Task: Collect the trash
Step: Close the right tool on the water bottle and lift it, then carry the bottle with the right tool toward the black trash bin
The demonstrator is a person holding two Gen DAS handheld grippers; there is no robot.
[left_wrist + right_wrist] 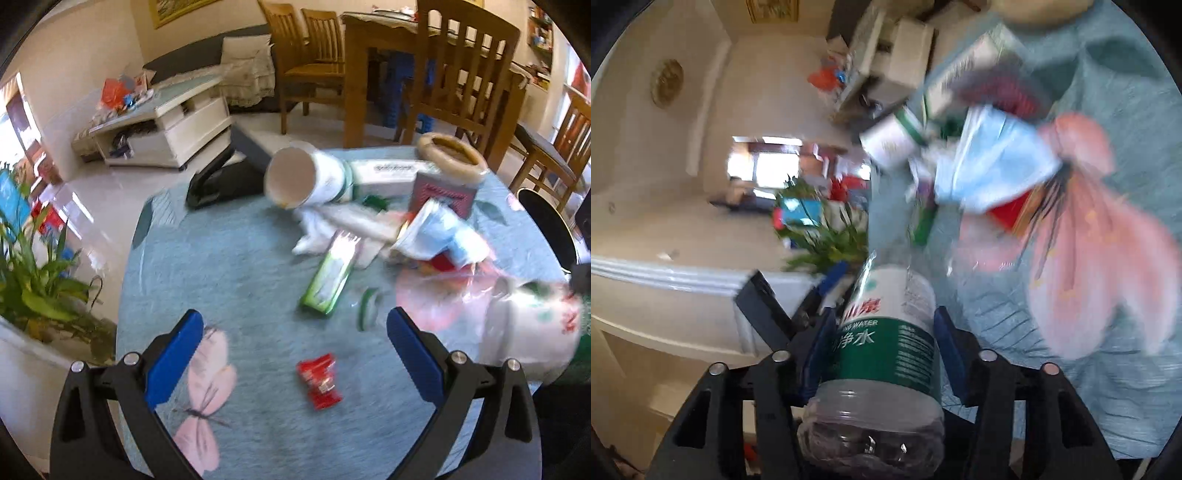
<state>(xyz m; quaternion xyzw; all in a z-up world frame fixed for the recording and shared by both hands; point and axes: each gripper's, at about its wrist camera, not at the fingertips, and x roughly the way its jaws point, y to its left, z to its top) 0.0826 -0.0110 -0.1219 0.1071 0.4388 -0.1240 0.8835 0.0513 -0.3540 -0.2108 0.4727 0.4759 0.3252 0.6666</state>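
My left gripper (295, 328) is open and empty above the blue tablecloth (236, 266). A red wrapper (319, 380) lies between its fingers, lower down. A green packet (328, 278), a green scrap (365, 306), a tipped white cup (299, 177), white tissue (314, 230) and a blue face mask (439, 236) lie beyond. My right gripper (882, 328) is shut on a clear water bottle (886, 343) with a green label, tilted in the air; the bottle also shows at the right of the left wrist view (532, 325). The mask (990, 166) shows past it.
A wicker basket (452, 155), a red box (441, 194) and a white carton (388, 175) stand at the table's far side. A black stand (221, 177) sits at the far left edge. A potted plant (33, 280) stands left; wooden chairs (461, 77) stand behind.
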